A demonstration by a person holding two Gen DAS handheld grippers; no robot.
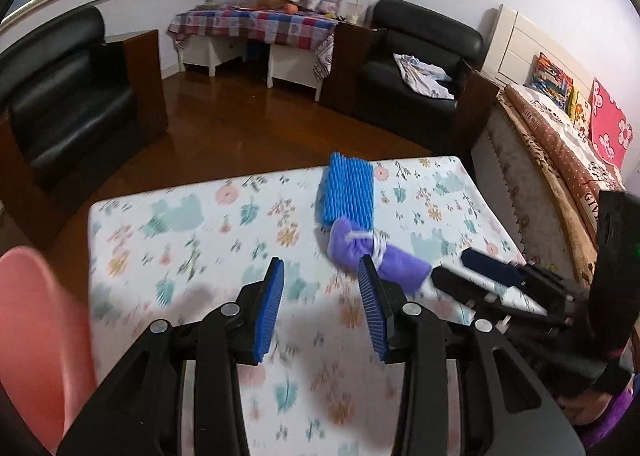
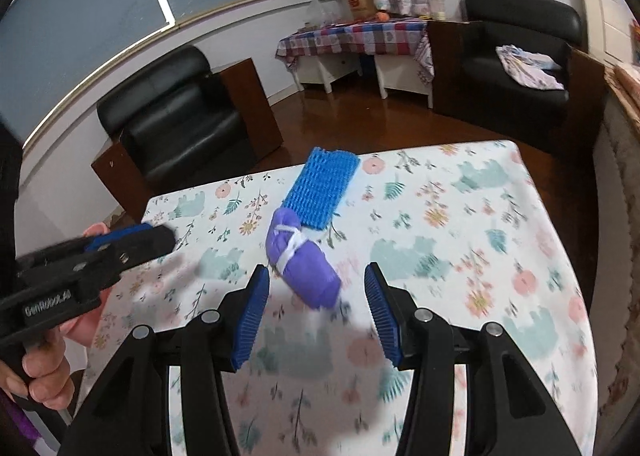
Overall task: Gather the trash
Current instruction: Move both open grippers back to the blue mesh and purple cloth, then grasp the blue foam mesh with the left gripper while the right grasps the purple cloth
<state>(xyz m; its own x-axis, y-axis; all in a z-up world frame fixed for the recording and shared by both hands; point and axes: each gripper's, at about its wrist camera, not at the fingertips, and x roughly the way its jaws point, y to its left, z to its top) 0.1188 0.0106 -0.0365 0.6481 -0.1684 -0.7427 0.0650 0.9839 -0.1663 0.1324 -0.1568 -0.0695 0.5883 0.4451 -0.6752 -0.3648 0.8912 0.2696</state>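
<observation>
Floral cloth covers the table [image 2: 480, 224] in a living room with black armchairs [image 2: 172, 128] and a wooden floor, and both tools hang over it. Starting from the right gripper [image 2: 318, 304]: its blue pads stand spread with nothing between them, angled down at a purple bundle [image 2: 304, 260] tied with white string, which lies on the cloth just ahead of the gap. Touching the bundle's far end is a blue foam net sleeve [image 2: 324, 188], lying flat towards the table's far edge. The left gripper [image 1: 322, 304] is likewise spread and empty, over bare cloth to the left of the bundle, whose near end sits just beyond its right pad. This looks like the approach to a first pickup, with both pieces of trash still on the table. The next move probably calls for lowering the right gripper until its pads straddle the bundle across its narrow width, then closing. A pink curved shape [image 1: 36, 320] at the left view's edge may be a bin or a chair; it is too blurred to tell, and no contents show.
</observation>
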